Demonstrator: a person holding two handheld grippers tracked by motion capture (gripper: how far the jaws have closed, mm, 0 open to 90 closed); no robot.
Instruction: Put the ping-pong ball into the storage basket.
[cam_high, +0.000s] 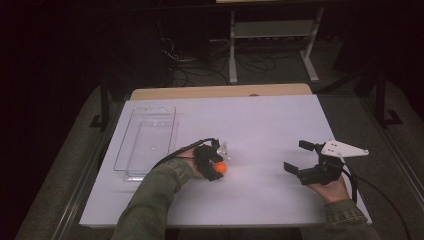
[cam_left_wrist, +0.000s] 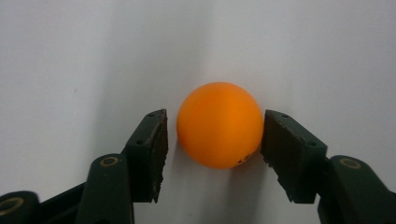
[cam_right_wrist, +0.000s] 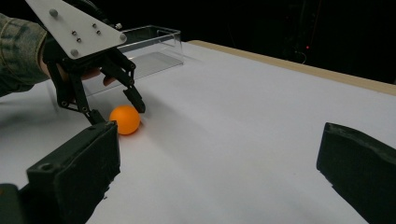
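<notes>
Left gripper view puts the ball (cam_left_wrist: 219, 125) straight ahead of the left tool (cam_left_wrist: 214, 140), sitting between its two jaws on the white counter (cam_left_wrist: 70, 56). The jaws are spread, though only a little wider than the ball: the right-hand one looks to be touching or all but touching it, while a thin strip of counter shows between the ball and the left-hand one. I judge that nothing is gripped yet and that closing is the move this turns on. A ball has no long axis, so only its centring between the jaws matters, and it sits slightly toward the right-hand jaw.

High view places the ball (cam_high: 220, 168) near the middle of the counter (cam_high: 270, 120), a bit toward the near edge and left of centre, under the left tool (cam_high: 214, 161). The right tool (cam_high: 300, 159) hangs well apart toward the right edge, jaws spread wide with nothing between them, so the left hand is clearly the nearer one. A clear bin (cam_high: 146, 145) lies along the left edge, its long axis running from near edge to far edge, just beside the left hand; it appears to hold nothing.

Right gripper view looks across the counter at the left tool straddling the ball.

Count: one ball, one bin, two tools.
</notes>
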